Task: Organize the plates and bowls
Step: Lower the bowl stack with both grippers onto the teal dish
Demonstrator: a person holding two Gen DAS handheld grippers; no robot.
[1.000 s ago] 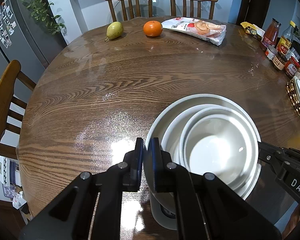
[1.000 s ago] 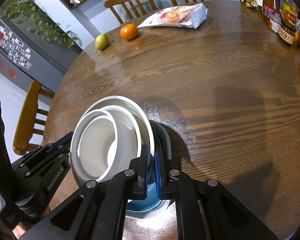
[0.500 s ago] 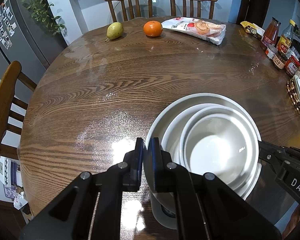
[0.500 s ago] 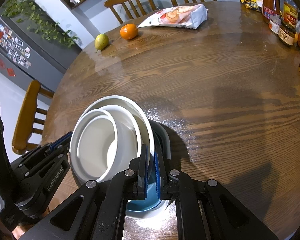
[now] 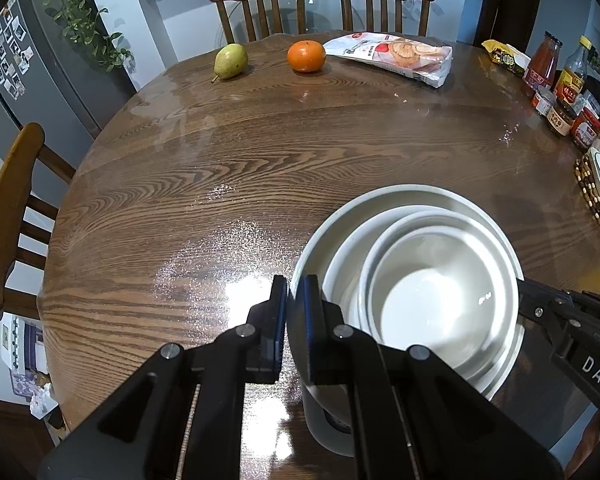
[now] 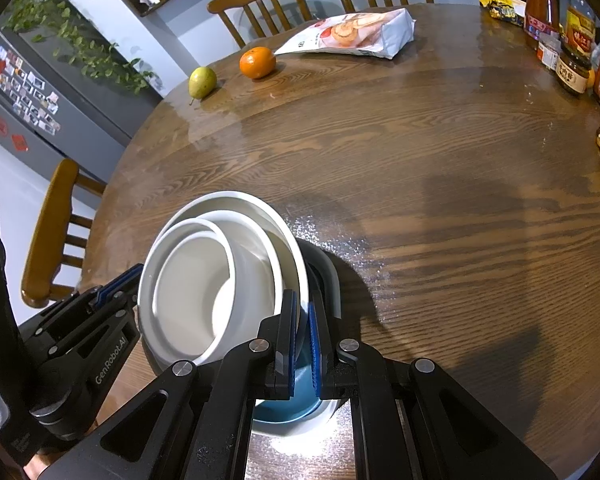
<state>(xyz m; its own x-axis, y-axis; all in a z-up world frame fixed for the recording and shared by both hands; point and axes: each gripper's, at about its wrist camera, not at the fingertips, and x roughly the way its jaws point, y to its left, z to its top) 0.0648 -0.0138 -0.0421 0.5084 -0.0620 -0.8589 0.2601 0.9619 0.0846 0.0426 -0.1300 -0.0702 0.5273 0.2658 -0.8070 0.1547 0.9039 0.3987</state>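
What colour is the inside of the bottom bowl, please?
Blue inside, seen best in the right wrist view.

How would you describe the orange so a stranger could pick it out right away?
Start at the round wooden table and look to its far edge, before the two chairs. The orange sits between a green pear and a snack bag. It alone is round and bright orange.

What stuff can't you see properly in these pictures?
- Bottom of the white bowl stack: left wrist view, hidden by the left tool.
- Blue-lined bowl under the stack: right wrist view, mostly covered by the stack and the right tool.
- Jar labels: right wrist view, too small to read.
- Beaded mat: left wrist view, cut off by the edge.
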